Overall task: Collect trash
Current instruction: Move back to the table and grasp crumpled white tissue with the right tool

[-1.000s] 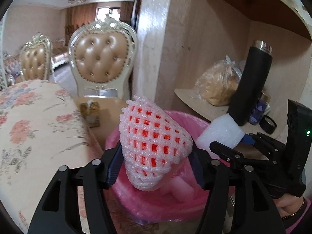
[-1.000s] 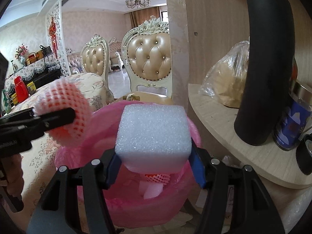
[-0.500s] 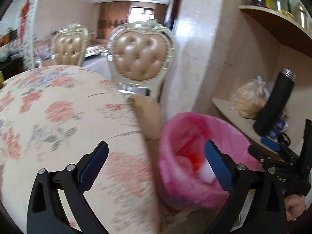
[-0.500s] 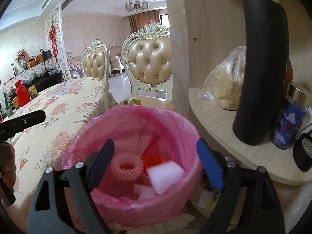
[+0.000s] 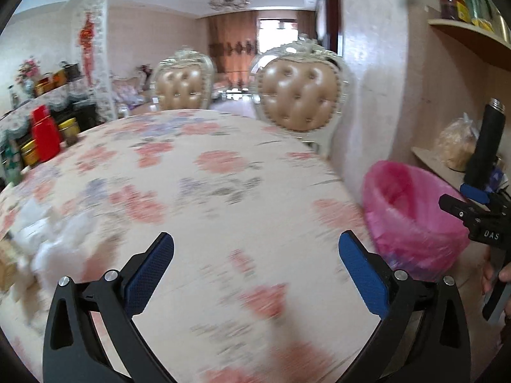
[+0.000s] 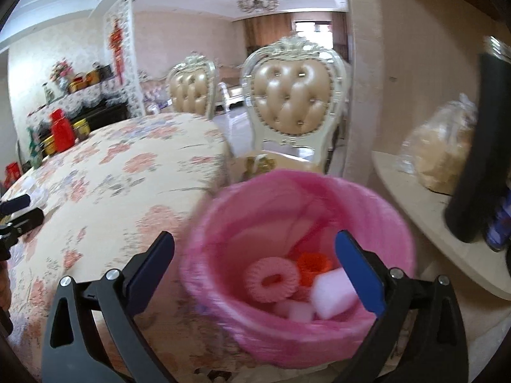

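Note:
A bin lined with a pink bag [image 6: 297,249] stands between the table and the shelf; it also shows in the left wrist view [image 5: 412,214]. Inside lie a pink foam net ring [image 6: 273,279], an orange net [image 6: 314,263] and white foam blocks [image 6: 332,293]. My right gripper [image 6: 254,265] is open and empty above the bin's near rim. My left gripper [image 5: 255,265] is open and empty over the floral tablecloth [image 5: 198,191]. Blurred white scraps [image 5: 54,239] lie at the table's left edge.
Two tufted chairs [image 5: 300,95] stand behind the table. A wooden shelf [image 6: 424,223] at right holds a black flask [image 6: 482,159], a bagged item [image 6: 440,156] and a blue jar. A red container [image 5: 44,134] and jars stand far left.
Both grippers opened and dropped the foam net and foam block into the bin. The left gripper then swung left over the table; the right one shifted left a little.

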The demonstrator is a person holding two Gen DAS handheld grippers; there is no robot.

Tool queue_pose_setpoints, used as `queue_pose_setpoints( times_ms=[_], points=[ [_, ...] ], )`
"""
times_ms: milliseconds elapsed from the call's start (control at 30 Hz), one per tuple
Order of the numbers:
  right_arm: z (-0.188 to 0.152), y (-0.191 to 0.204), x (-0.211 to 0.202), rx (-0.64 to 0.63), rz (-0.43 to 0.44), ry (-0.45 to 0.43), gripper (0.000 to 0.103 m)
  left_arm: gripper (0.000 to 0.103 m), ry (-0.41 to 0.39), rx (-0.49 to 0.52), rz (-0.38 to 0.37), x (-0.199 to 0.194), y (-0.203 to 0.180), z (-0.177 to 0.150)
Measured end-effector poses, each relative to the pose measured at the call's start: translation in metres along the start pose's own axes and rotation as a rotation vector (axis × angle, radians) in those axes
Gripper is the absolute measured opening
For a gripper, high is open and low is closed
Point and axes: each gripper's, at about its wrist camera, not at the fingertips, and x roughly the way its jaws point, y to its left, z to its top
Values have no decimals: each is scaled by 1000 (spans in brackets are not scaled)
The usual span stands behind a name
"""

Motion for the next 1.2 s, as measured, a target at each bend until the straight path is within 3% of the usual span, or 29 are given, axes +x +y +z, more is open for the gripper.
queue_pose_setpoints(
  times_ms=[533,767,900,1033,1200],
  points=[
    [8,197,20,-197,321,67,98,97,-2,-238,370,-113,184,-76],
    [1,296,22,-270,472,111,98,97,-61,-356,548,-152,268,-86],
    [-4,349,23,-328,514,131,98,97,-68,-377,632,-153,305,-81],
    [-7,385,27,-341,542,162,98,97,-123,-424,729,-163,337,-90],
    [-10,416,37,-378,539,198,98,97,-98,-592,711,-162,367,-118]
  ],
)
